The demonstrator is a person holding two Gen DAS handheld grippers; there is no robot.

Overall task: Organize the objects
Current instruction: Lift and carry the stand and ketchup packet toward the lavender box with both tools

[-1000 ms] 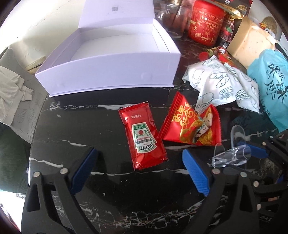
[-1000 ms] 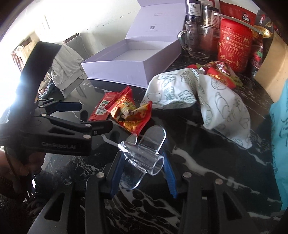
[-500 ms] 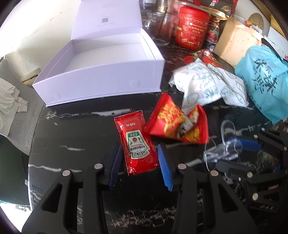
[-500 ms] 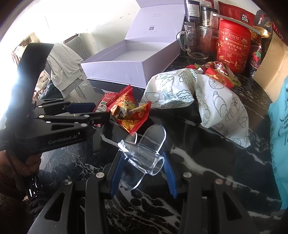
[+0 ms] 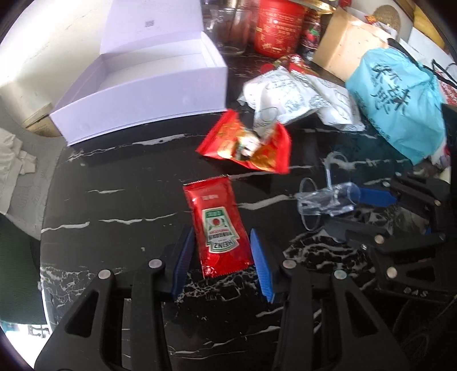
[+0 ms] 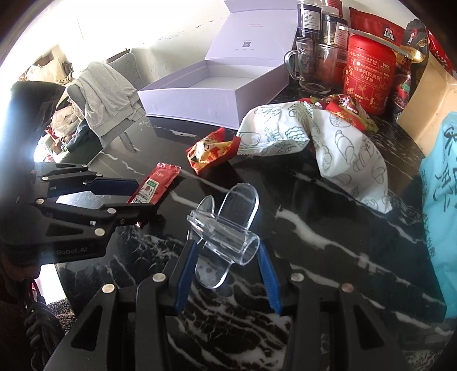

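Note:
My left gripper [image 5: 221, 259] is shut on a red Heinz ketchup packet [image 5: 218, 225], its blue pads pinching the packet's near end above the black marble table. The packet [image 6: 155, 184] and left gripper [image 6: 114, 197] also show in the right wrist view. My right gripper [image 6: 227, 265] is shut on a clear plastic stand [image 6: 225, 228], also seen in the left wrist view [image 5: 325, 199]. A red snack packet [image 5: 248, 144] lies on the table beyond. An open white box [image 5: 148, 94] stands at the far left, empty inside.
A white printed bag [image 5: 300, 98], a teal bag [image 5: 400, 94], a red tin [image 5: 278, 27], glass mugs [image 6: 308, 65] and a cardboard box [image 5: 345, 48] crowd the back and right. A chair with grey cloth [image 6: 105, 91] stands past the table's left edge.
My left gripper closed from wide open onto the ketchup packet and drew it back toward me, away from the red snack packet. The right gripper kept hold of the clear stand.

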